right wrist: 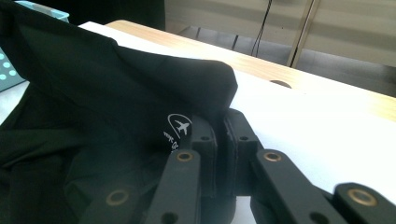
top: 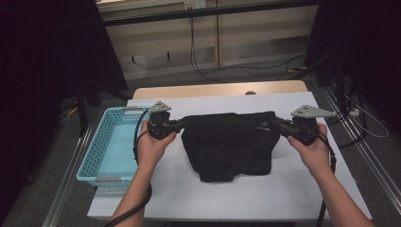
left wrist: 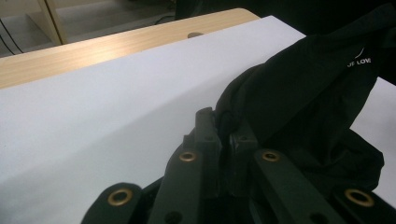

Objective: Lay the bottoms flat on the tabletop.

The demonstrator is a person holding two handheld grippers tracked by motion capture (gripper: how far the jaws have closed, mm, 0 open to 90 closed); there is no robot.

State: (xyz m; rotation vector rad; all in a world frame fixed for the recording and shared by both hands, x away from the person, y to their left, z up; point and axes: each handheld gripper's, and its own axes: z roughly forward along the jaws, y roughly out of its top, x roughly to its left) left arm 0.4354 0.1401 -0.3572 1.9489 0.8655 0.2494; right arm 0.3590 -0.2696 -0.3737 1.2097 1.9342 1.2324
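Left gripper (top: 182, 124) and right gripper (top: 278, 124) each pinch a top corner of the black garment (top: 229, 144), jaws clamped on cloth. Mid-fold step, I'd say. Next: keep tension even, carry the edge over without slipping.

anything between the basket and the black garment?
Just the left gripper, shut on the garment corner, and the hand holding it, beside the basket; high view.

Dim room, grey floor (top: 246, 75) with trailing cables (top: 222, 71), pale wooden cabinets (top: 208, 38) behind.

Both forearms reach forward, left gripper (top: 182, 124) and right gripper (top: 275, 124) pointing inward, fingers (left wrist: 208, 140) pinched together.
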